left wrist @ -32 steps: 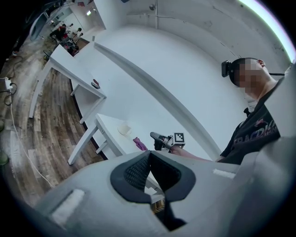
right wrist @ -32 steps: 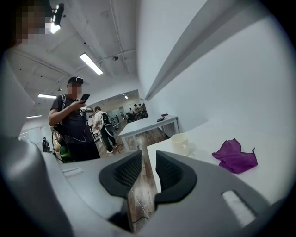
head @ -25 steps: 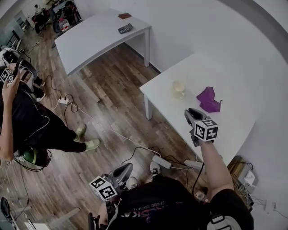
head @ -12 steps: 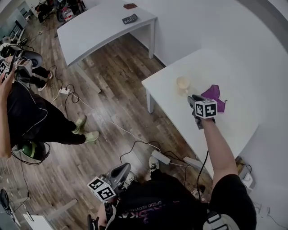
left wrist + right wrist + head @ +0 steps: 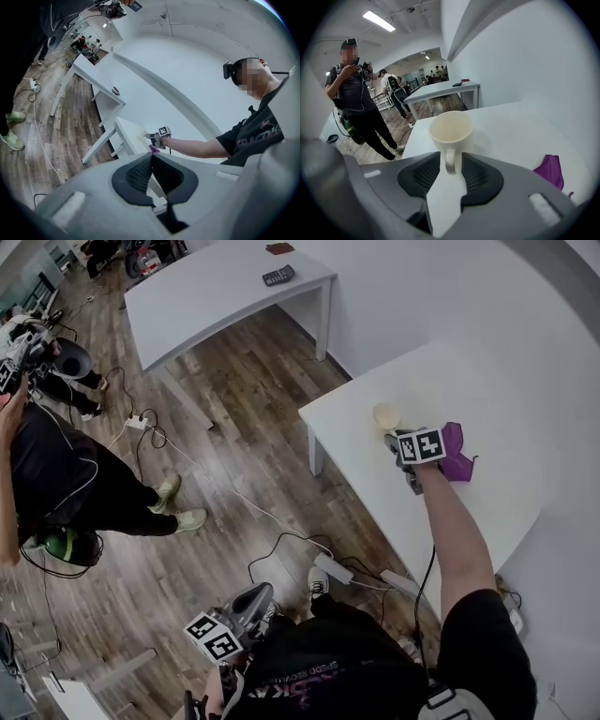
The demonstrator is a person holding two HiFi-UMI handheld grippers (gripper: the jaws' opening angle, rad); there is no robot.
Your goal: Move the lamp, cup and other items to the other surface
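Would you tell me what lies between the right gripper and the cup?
Nothing: the right gripper view shows the handle of the cup standing between the right gripper's fingers, which have just been opening and do not press it.

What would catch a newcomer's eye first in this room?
A cream cup stands on the white table, its handle between the open jaws of the right gripper, which have just been opening. A purple cloth lies to its right, and a person in black stands beyond the table.
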